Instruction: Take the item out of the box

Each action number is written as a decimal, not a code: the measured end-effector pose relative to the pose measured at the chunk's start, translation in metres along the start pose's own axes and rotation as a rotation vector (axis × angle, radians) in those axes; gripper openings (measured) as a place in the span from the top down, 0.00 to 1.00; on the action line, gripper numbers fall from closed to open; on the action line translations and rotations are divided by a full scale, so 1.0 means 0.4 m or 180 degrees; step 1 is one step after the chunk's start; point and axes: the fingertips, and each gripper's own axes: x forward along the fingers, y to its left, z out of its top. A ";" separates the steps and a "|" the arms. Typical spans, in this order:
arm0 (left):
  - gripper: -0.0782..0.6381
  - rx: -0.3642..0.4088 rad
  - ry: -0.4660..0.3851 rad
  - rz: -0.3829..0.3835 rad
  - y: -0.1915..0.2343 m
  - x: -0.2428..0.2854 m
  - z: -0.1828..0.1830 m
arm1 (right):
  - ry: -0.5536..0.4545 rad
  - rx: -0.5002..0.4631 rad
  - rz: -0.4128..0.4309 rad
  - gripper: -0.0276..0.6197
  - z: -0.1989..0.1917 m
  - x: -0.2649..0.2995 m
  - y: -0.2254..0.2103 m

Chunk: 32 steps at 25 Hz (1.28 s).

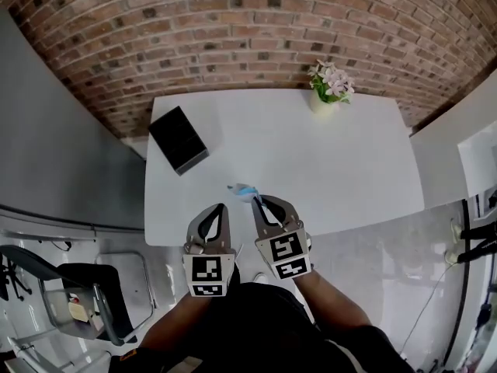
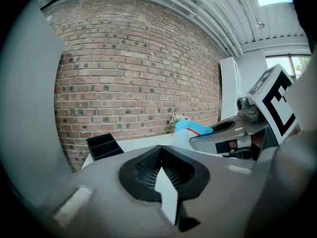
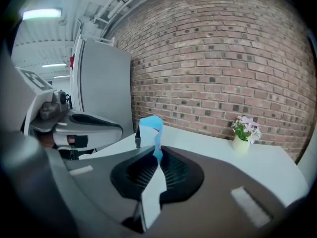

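The right gripper (image 1: 256,200) clamps tight on a thin blue packet (image 1: 245,190), apparently the item, held above the table (image 1: 326,162) well clear of the open black box (image 1: 178,140). Nearer the box, the left gripper (image 1: 222,208) hangs closed and empty.

There was one counter (image 1: 349,169), one black box (image 1: 178,139), one pot of flowers (image 1: 329,88) and one blue item (image 1: 245,190). There were two tools: the left tool (image 1: 220,207) and the right tool (image 1: 257,201).
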 end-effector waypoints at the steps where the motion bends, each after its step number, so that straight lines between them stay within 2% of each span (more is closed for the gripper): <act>1: 0.88 0.0015 -0.0013 -0.0016 -0.015 -0.005 0.004 | -0.0012 0.0019 -0.0015 0.94 -0.005 -0.016 -0.002; 16: 0.88 0.0134 -0.0239 -0.0147 -0.202 -0.184 0.023 | -0.0299 0.0149 -0.0147 0.94 -0.039 -0.272 0.048; 22: 0.88 0.0109 -0.0248 -0.0133 -0.233 -0.246 -0.007 | -0.0352 0.0142 -0.0179 0.95 -0.068 -0.350 0.086; 27: 0.89 0.0099 -0.0235 -0.0148 -0.249 -0.275 -0.025 | -0.0273 0.0055 -0.0135 0.95 -0.111 -0.384 0.115; 32: 0.89 0.0110 -0.0252 -0.0172 -0.259 -0.290 -0.020 | -0.0300 0.0053 -0.0150 0.95 -0.108 -0.399 0.117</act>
